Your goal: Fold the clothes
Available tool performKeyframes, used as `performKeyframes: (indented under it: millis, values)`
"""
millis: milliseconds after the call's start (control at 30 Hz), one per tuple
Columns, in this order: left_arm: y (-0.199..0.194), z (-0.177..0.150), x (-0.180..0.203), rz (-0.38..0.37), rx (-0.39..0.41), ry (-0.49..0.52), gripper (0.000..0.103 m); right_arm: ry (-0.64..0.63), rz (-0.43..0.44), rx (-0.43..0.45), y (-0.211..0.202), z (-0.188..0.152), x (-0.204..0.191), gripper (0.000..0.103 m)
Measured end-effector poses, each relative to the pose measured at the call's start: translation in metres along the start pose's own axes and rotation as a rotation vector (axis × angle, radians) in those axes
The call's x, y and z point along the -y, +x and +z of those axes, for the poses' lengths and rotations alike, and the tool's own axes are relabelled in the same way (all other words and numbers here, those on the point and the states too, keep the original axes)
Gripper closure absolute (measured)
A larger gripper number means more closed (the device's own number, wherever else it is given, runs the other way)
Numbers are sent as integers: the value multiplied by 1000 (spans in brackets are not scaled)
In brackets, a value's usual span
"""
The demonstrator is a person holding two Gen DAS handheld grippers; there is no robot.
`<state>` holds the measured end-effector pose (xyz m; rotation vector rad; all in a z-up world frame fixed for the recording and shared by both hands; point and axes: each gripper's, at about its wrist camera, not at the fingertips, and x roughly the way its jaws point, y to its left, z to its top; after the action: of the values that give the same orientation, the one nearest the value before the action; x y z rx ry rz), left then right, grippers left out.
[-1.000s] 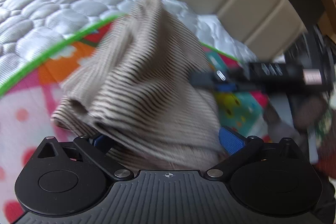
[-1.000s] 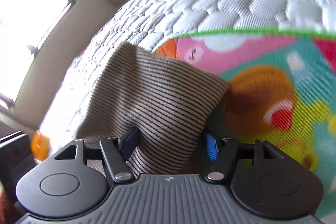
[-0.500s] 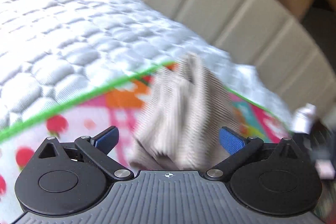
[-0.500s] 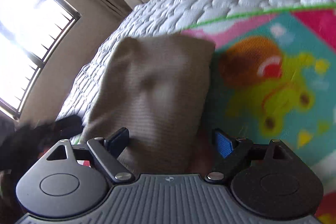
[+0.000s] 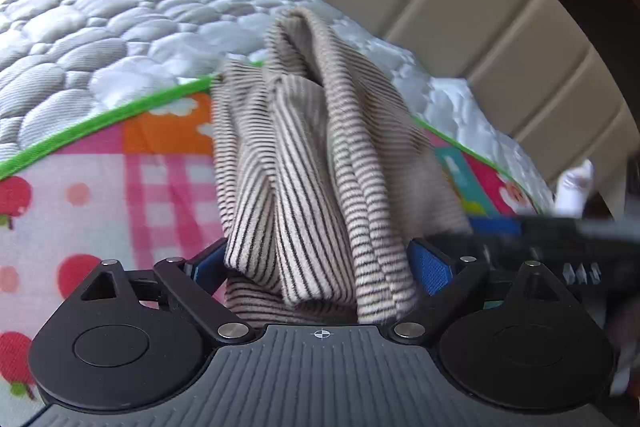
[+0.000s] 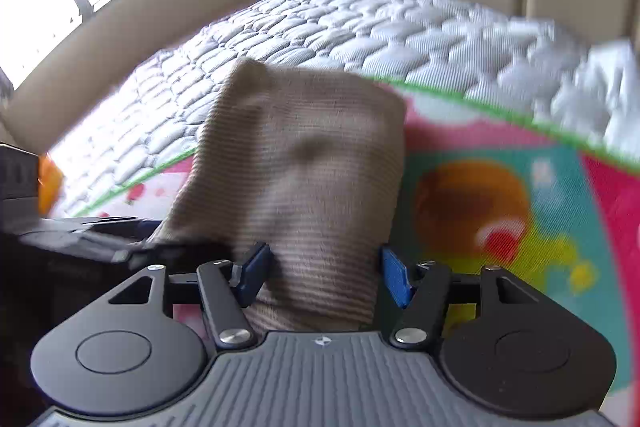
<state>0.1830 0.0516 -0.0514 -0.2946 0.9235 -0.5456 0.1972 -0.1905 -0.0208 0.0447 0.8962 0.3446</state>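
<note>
The striped garment (image 5: 320,163) stands bunched on the colourful mat (image 5: 100,179), barely folded. Both the left gripper (image 5: 320,263) and right gripper (image 6: 320,267) are closing around it; flattening remains.

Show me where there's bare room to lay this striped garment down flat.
Free: the pink checked part of the play mat left of the striped garment, and the white quilted mattress beyond the green edge. Crowded: the right, where the other gripper intrudes.
</note>
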Motion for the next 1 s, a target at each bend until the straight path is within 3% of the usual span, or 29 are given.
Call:
performKeyframes:
  millis: [133,300,400,500,633,733,800,833,1000]
  values:
    - [-2,-1,8,-20,-5,13,7,-104,-85,-2,1,13,-4,42]
    - [-8,3,-5,-22,5,-33,7,-84,-132,39,10,5,-16,28]
    - [-11,7,-14,-26,14,-70,7,-36,-147,49,12,3,-12,17]
    - [-14,11,-22,-40,16,-105,6,107,-80,41,10,7,5,14]
    - [-12,12,-28,-54,8,-121,6,353,-7,109,12,12,35,14]
    - [-10,12,-29,-62,3,-110,6,449,6,112,28,15,48,16]
    - [-9,12,-29,-59,4,-90,6,477,38,81,41,14,47,31]
    - [-9,12,-29,-57,4,-79,7,485,75,84,40,15,40,38]
    - [-6,12,-37,-49,-10,-90,11,285,141,254,2,28,-13,42]
